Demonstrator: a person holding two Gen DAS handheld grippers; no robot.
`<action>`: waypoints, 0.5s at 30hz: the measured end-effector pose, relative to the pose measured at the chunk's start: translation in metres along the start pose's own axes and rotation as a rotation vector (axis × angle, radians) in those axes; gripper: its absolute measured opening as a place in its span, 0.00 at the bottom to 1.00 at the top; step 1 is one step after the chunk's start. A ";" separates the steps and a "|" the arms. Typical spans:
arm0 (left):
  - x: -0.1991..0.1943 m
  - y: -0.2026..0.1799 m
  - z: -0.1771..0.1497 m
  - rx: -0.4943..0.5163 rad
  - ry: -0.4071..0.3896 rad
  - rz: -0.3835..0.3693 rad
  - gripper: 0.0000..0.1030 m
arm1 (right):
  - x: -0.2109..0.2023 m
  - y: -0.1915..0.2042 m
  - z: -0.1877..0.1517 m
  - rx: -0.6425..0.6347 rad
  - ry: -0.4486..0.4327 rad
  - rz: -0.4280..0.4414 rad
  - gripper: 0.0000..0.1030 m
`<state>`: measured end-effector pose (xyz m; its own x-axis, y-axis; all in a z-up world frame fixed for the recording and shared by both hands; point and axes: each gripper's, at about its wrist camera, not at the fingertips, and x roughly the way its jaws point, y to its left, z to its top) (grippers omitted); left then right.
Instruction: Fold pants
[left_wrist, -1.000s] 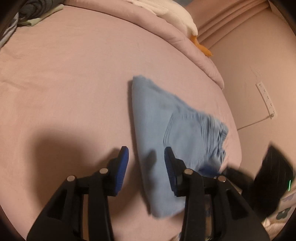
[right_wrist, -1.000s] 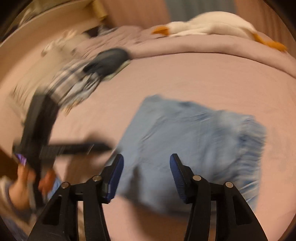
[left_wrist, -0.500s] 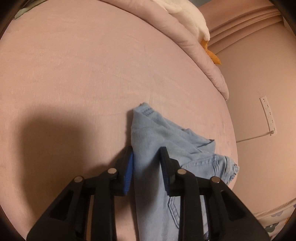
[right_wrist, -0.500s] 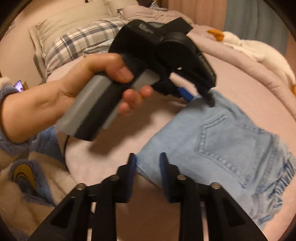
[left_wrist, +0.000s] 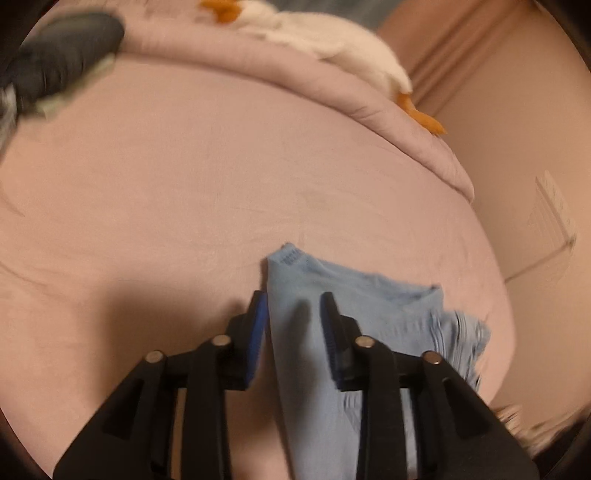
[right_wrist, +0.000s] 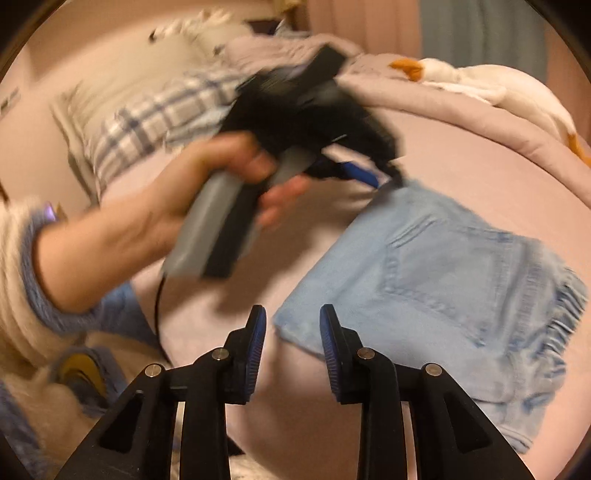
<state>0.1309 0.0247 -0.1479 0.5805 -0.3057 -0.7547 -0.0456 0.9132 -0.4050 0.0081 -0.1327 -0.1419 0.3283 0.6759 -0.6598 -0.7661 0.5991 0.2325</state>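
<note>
Left wrist view: left gripper (left_wrist: 293, 314) sits low over the bed (left_wrist: 184, 177), fingers (left_wrist: 258, 325) apart with a clear gap. Folded edge of the light blue denim pants (left_wrist: 314, 369) runs up between them; fabric lies near the left pad, but no pinch visible, pads not pressing on it. Jaws have just been opening, cloth in the gap but loose. Pants corner pokes out just past the fingertips, rest of the bundle spreads right toward the bed edge. Frame is motion-blurred.

Right wrist view: right gripper (right_wrist: 291, 321) hovers just above the near corner of the pants (right_wrist: 443, 288), fingers (right_wrist: 330, 332) apart, corner sits just beyond the tips, not clamped. Those jaws have also just been opening, nothing held. Pants lie folded flat on the pink sheet, back pocket facing up, gathered waistband at the right. Person's left hand (right_wrist: 221, 177) grips the handle of the other gripper (right_wrist: 384, 177) at upper left; its blue-padded tips are at the far corner of the pants. Fuzzy cream and blue sleeve (right_wrist: 33, 266) covers the wrist.

Background: plaid pillow (right_wrist: 147, 122) at the head of the bed, white plush duck (right_wrist: 480, 88) with orange bill and feet on the rolled pink duvet (left_wrist: 332, 85). Dark bundle of clothing (left_wrist: 59, 48) at the top left of the left view, blurred.
</note>
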 end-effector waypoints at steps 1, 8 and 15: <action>-0.007 -0.006 -0.005 0.034 -0.007 0.015 0.37 | -0.008 -0.009 0.002 0.027 -0.023 -0.010 0.29; -0.027 -0.046 -0.054 0.231 0.034 0.066 0.38 | -0.030 -0.078 0.011 0.218 -0.069 -0.306 0.29; 0.005 -0.065 -0.089 0.336 0.142 0.109 0.38 | -0.016 -0.122 0.008 0.272 -0.013 -0.484 0.29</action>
<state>0.0650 -0.0605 -0.1712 0.4673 -0.2146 -0.8577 0.1819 0.9727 -0.1443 0.1006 -0.2135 -0.1544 0.6156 0.3006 -0.7285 -0.3566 0.9306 0.0826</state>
